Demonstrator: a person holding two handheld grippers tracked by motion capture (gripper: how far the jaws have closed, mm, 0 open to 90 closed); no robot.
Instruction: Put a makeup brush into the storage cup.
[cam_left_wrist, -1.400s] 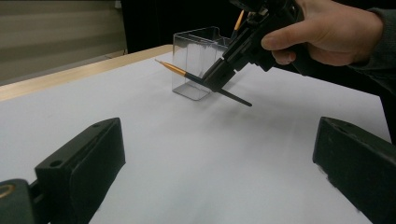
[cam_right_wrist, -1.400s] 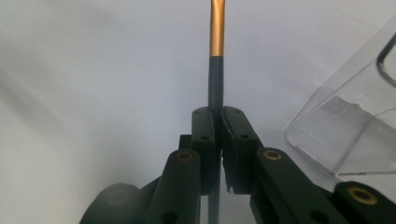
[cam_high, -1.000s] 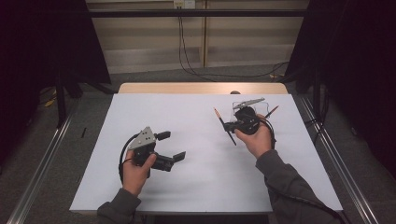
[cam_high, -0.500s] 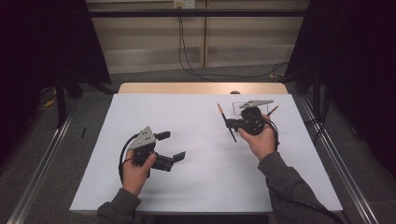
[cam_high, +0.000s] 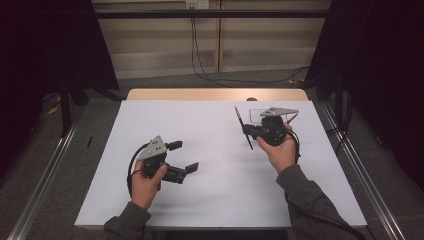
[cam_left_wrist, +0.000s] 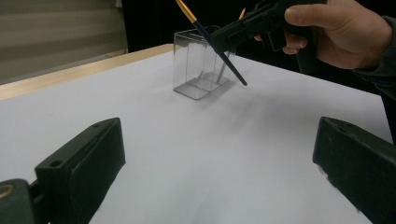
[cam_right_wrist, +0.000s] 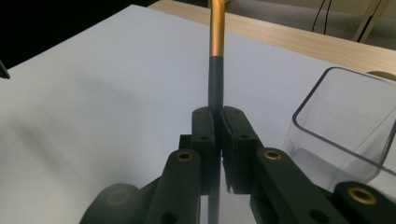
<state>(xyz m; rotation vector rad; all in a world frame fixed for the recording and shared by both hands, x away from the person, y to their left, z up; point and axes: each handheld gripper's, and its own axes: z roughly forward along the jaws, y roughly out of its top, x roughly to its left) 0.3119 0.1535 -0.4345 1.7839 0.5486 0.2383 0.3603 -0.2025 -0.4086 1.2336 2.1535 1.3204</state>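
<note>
- right gripper is clamped on a thin brush; in the right gripper view the jaws pinch the dark shaft just below the gold band, so it's held roughly mid-length with the rest sticking out both ways
- the brush sits in the air above the tabletop, tilted, just beside a clear box at the far right; from the left gripper view its lower end looks close to the box rim, but I can't tell if it's over the opening yet
- there seems to be another stick already leaning inside the box; too faint to say what it is
- left gripper is spread wide with nothing between the jaws, resting low at the near left, well apart from everything
- handling, my guess: the brush is light and stiff, smooth round shaft, so it could swivel in a pinch like this; a grip near the middle seems sensible; the box looks light and thin-walled, so a knock on the rim could shove or tip it; I'd drop the lower end in steeply
</note>
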